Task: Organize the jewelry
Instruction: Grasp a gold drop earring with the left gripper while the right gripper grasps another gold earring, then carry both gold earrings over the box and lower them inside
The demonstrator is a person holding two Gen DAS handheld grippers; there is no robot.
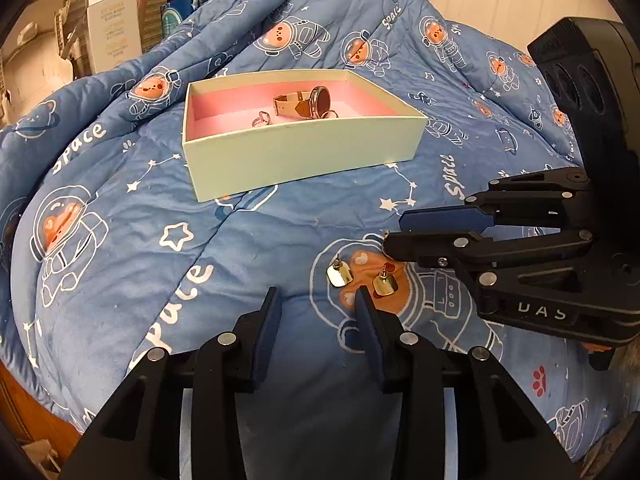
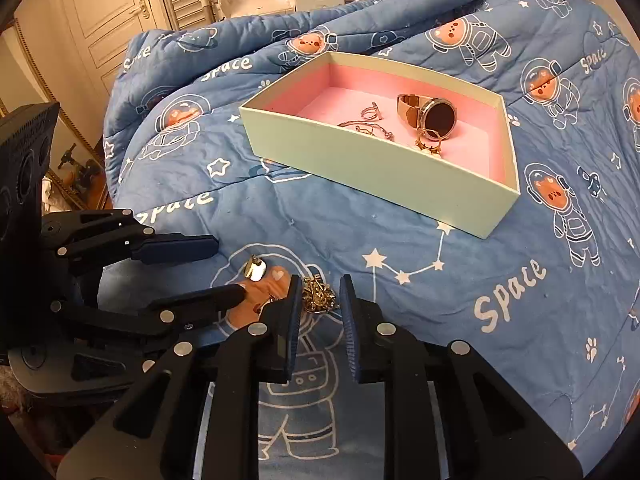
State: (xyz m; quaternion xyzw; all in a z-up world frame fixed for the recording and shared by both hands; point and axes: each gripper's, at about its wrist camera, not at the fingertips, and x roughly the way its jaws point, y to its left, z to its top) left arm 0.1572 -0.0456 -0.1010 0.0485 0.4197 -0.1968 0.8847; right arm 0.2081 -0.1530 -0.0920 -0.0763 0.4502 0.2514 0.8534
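Two gold square earrings lie on the blue quilt: one [image 1: 340, 276] just ahead of my left gripper [image 1: 317, 296], toward its right finger; the other [image 1: 385, 285] outside that finger. The left gripper [image 2: 229, 269] is open, its pads touching nothing, and the first earring [image 2: 255, 270] lies off its tips. My right gripper [image 2: 320, 286] is shut on a gold cluster ornament [image 2: 318, 300] that fills the gap between its pads. It reaches in from the right as the right gripper [image 1: 394, 233]. A pale green box [image 1: 300, 160] with pink lining holds a watch [image 2: 436, 114], rings and a chain.
The quilt [image 1: 240, 240] bulges and folds up behind the box [image 2: 360, 168]. A white carton [image 1: 112, 28] stands at the back left, with a door [image 2: 108, 12] and louvred panels beyond. The bed's wooden edge [image 1: 24, 400] shows at the lower left.
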